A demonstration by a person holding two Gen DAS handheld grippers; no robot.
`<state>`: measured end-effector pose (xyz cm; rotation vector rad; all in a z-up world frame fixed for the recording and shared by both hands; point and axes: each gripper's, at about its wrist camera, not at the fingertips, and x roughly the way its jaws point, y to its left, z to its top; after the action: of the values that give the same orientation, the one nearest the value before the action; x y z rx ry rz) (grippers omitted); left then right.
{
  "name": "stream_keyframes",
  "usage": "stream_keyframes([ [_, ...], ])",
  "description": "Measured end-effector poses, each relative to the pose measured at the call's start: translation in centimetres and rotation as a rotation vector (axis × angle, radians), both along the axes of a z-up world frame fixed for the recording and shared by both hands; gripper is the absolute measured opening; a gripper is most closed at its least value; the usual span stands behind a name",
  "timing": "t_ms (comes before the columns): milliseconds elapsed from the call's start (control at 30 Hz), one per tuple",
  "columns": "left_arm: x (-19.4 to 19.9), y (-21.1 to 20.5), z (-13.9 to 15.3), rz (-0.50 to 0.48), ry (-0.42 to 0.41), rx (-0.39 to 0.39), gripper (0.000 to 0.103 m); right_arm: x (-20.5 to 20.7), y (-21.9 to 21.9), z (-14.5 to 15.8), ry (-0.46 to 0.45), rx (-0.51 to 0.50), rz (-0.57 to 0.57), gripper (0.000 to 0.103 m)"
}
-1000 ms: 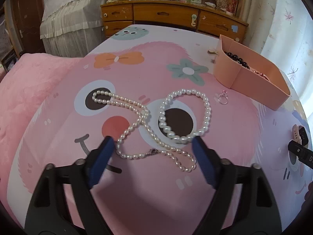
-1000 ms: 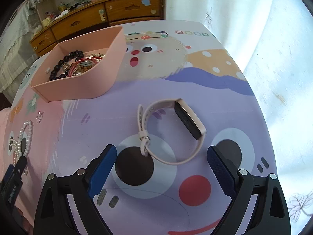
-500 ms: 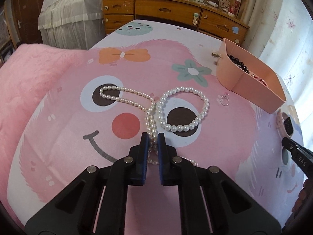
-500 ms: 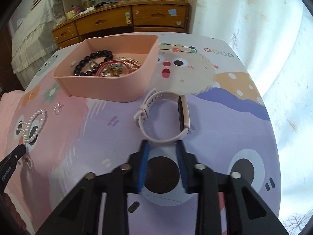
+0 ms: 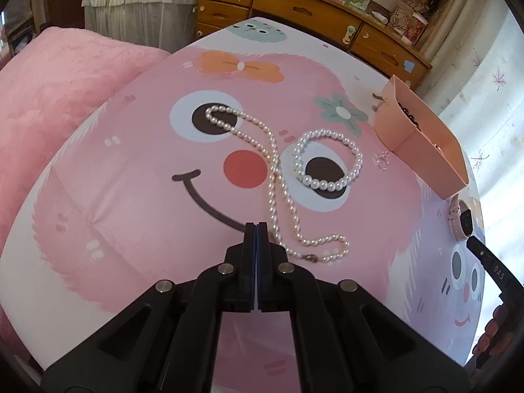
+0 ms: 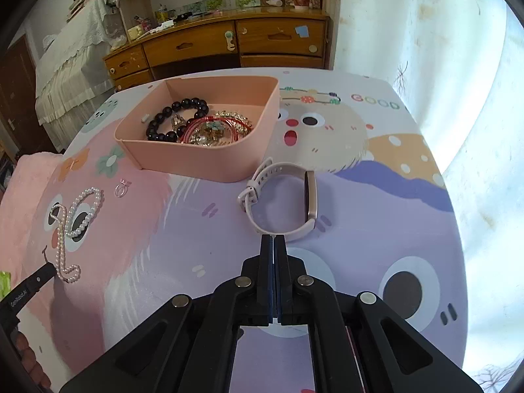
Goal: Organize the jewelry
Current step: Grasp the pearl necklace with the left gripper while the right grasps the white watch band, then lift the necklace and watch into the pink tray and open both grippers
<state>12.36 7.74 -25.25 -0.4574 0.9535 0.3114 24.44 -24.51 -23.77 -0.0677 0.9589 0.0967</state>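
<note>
Left wrist view shows the left gripper [image 5: 256, 226] with its two blue pads pressed flat together and nothing between them, just beside the long pearl necklace [image 5: 275, 190]. This necklace is a thin string of small oval pearls; it lies in a loose curve on the smooth printed cloth [image 5: 131, 196], with a metal clasp at its near end. A round pearl bracelet [image 5: 327, 160] with bigger beads lies close to it on the right, and a small ring [image 5: 381, 160] lies between the bracelet and the pink tray [image 5: 422, 150].

From the right wrist camera, the right gripper [image 6: 272, 240] is also clenched and empty, its tips close to the pale rubber band of the watch [image 6: 281, 203]. The watch stands on its edge, just beside the tray's rounded corner. The tray has low matte plastic walls and holds a black bead bracelet [image 6: 173, 118] and tangled red and gold pieces. Open cloth extends to the right of the watch until the table edge.
</note>
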Motion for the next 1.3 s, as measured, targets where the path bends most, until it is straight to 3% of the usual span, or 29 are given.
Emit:
stream_keyframes([
  [33,-0.1,0.0,0.0,0.000,0.007,-0.002,0.000,0.0,0.1,0.1,-0.005,-0.012,0.008,0.013],
  [100,-0.3,0.3,0.1,0.008,-0.002,-0.042,0.000,0.0,0.2,0.5,-0.023,-0.029,0.019,0.034],
  [200,-0.3,0.5,0.2,0.013,0.000,-0.096,0.000,0.1,0.0,1.1,-0.076,-0.045,0.000,0.036],
  [400,0.4,-0.2,0.9,-0.005,0.009,-0.064,0.002,2.0,-0.9,0.9,-0.087,-0.072,-0.066,0.036],
  [500,0.6,-0.6,1.7,-0.021,-0.019,-0.023,0.026,3.1,-1.9,0.3,-0.065,-0.052,-0.099,0.027],
  [533,0.6,-0.7,1.9,-0.026,-0.028,-0.012,0.040,3.3,-2.1,0.1,-0.059,-0.047,-0.105,0.024],
  [567,0.6,-0.8,2.1,-0.027,-0.038,-0.005,0.043,3.5,-2.3,-0.1,-0.050,-0.041,-0.107,0.017],
  [700,1.1,-0.5,1.8,-0.019,-0.024,-0.029,0.043,3.8,-2.3,-0.7,-0.037,-0.037,-0.095,0.013],
  [800,1.4,-0.3,1.3,-0.007,0.004,-0.002,0.041,3.9,-2.1,-0.7,-0.035,-0.036,-0.095,0.012],
  [967,1.9,-0.1,0.8,-0.019,0.035,0.035,0.023,3.8,-1.6,-0.8,-0.029,-0.052,-0.082,0.011],
  [1067,2.2,-0.3,0.4,-0.031,0.066,0.074,0.017,3.8,-1.6,-0.9,-0.028,-0.044,-0.088,0.009],
  [1200,3.1,-1.6,0.2,-0.105,0.111,0.199,0.016,3.9,-1.7,-0.9,-0.025,-0.037,-0.089,0.009],
  [1267,3.5,-2.0,0.2,-0.146,0.112,0.210,0.003,3.9,-1.7,-0.9,-0.021,-0.028,-0.090,0.009],
  [1300,3.6,-2.1,0.3,-0.147,0.112,0.203,0.003,3.8,-1.8,-0.8,-0.019,-0.022,-0.092,0.009],
])
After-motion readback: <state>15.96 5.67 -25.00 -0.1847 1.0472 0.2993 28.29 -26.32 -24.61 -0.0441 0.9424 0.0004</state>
